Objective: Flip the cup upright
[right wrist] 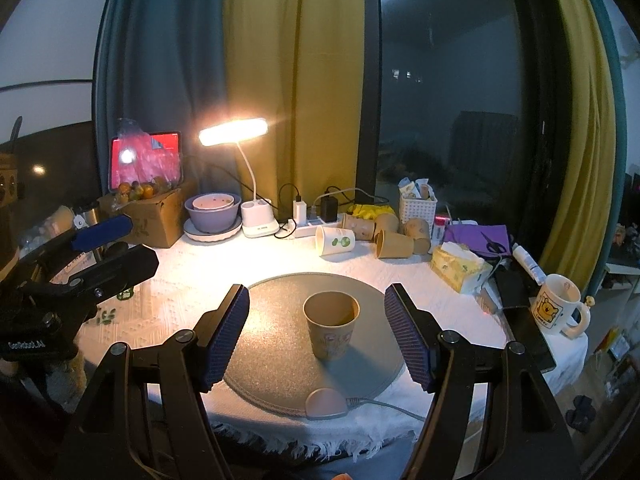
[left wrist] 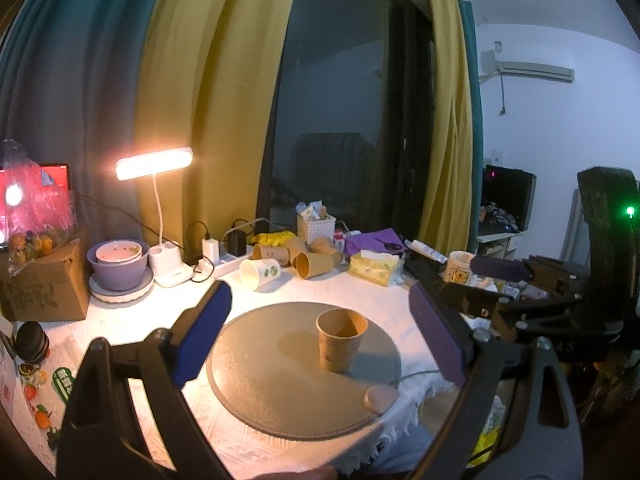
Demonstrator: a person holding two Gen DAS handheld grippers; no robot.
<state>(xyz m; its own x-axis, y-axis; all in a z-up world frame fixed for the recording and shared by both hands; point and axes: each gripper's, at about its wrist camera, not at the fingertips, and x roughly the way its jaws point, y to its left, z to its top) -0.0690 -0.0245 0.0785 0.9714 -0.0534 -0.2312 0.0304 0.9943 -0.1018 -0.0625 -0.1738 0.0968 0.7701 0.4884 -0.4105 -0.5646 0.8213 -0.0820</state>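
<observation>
Brown cup upright on grey mat — inside unclear.

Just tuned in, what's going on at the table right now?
A brown paper cup stands upright, mouth up, on the round grey mat. Neither gripper holds it. The right gripper is open with its fingers on either side of the cup, not touching. The left gripper is open too, back from the cup.
</observation>
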